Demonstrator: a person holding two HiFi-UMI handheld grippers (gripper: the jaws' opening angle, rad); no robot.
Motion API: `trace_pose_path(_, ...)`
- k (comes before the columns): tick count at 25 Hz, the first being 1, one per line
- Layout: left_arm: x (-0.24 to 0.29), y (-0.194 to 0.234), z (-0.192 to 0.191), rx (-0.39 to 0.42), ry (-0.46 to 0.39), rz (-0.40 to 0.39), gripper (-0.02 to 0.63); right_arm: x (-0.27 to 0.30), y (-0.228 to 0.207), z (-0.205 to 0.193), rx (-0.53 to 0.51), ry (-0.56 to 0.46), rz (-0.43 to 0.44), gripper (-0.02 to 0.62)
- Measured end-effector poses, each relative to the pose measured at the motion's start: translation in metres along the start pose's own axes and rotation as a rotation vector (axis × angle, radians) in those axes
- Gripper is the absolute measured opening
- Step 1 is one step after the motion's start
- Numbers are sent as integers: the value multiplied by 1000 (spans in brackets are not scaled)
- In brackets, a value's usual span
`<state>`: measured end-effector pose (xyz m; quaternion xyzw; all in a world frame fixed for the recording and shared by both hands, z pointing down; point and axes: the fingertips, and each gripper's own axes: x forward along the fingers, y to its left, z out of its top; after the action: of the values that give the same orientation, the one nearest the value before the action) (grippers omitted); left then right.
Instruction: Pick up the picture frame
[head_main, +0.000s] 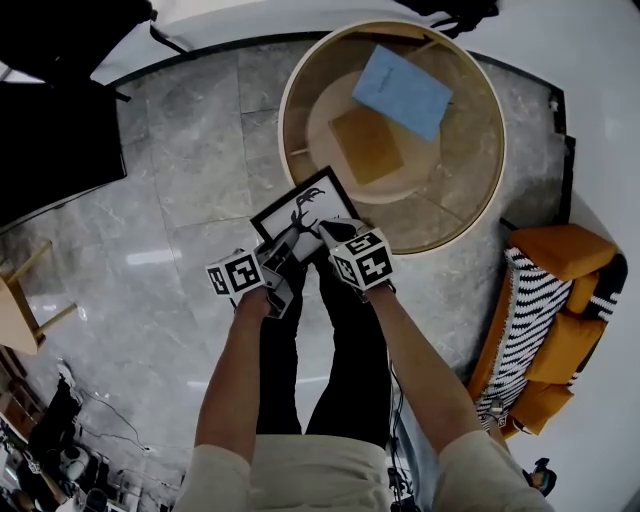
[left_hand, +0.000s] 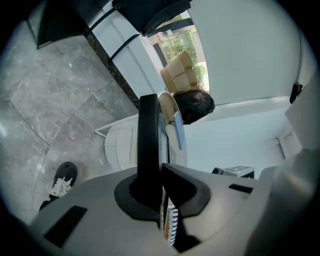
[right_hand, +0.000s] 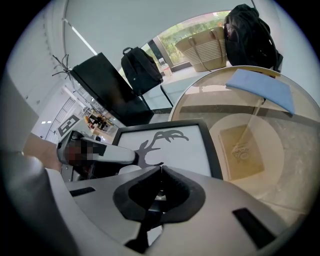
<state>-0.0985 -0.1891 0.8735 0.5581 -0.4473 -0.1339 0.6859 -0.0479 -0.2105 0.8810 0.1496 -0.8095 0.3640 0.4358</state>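
Note:
The picture frame (head_main: 305, 213), black-edged with a dark antler drawing on white, hangs tilted above the floor beside the round table. My left gripper (head_main: 281, 262) is shut on its near left edge; in the left gripper view the frame (left_hand: 148, 140) stands edge-on, pinched between the jaws of that gripper (left_hand: 160, 170). My right gripper (head_main: 336, 236) sits at the frame's near right corner. In the right gripper view its jaws meet tip to tip (right_hand: 161, 169) over the near edge of the frame (right_hand: 187, 150); I cannot tell whether they touch it.
A round glass-topped table (head_main: 492, 130) carries a blue folder (head_main: 402, 90), with a tan square (head_main: 368, 145) on the shelf beneath. An orange sofa with a striped throw (head_main: 548, 310) stands at the right. A wooden chair (head_main: 20, 300) is at the left, and bags (right_hand: 205, 50) lie beyond the table.

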Motion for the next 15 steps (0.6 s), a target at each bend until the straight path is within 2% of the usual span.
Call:
trace_pose_path(6, -1, -10, -2, -16, -1, -7, 34, -6, -1, 1, 14, -1, 7, 34)
trace_pose_path(10, 1, -23, -4, -17, -2, -34, 28, -15, -2, 2, -17, 0, -23, 34)
trace_pose_path(15, 0, -40, -3, 40, 33, -31, 26, -25, 0, 4, -11, 7, -54, 34)
